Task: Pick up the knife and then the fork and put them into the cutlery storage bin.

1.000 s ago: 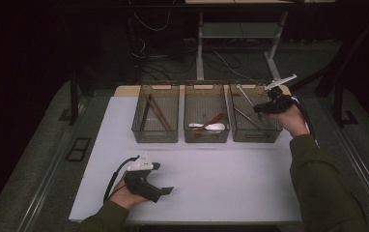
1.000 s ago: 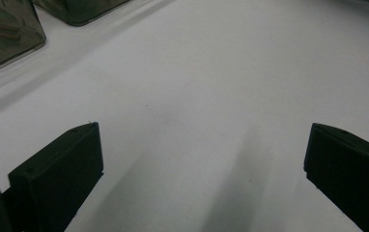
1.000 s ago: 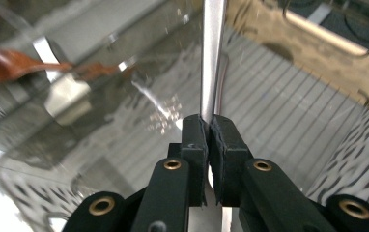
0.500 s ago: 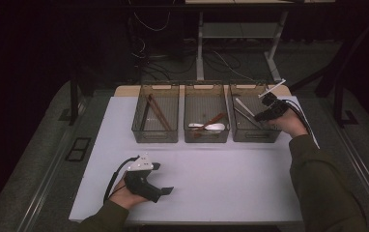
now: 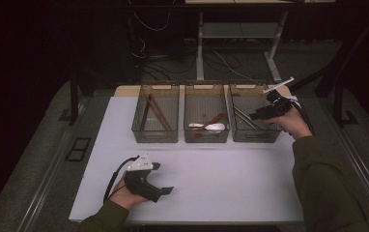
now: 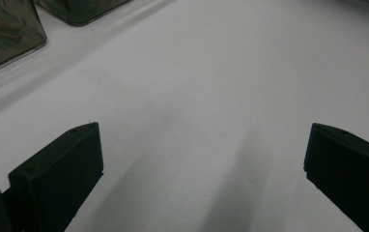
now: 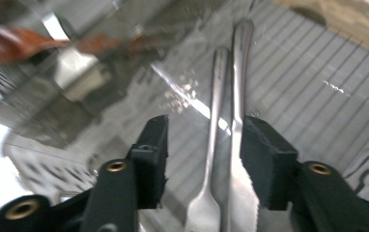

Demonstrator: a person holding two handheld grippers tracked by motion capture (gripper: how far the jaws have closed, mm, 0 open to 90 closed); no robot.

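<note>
A knife (image 7: 235, 159) and a fork (image 7: 215, 145) lie side by side in the right bin (image 5: 264, 137). The right claw (image 7: 204, 145) hovers over them; its jaws have just been opening and stand apart, pinching nothing. The left claw (image 6: 197, 179) rests spread on the tabletop (image 5: 221, 174).

A white table (image 5: 231, 179) carries three clear bins side by side near its far edge: the left bin (image 5: 156, 121), the middle bin (image 5: 206, 121) and the right bin (image 5: 252, 130). The left gripper (image 5: 165, 191) rests on its near part.
</note>
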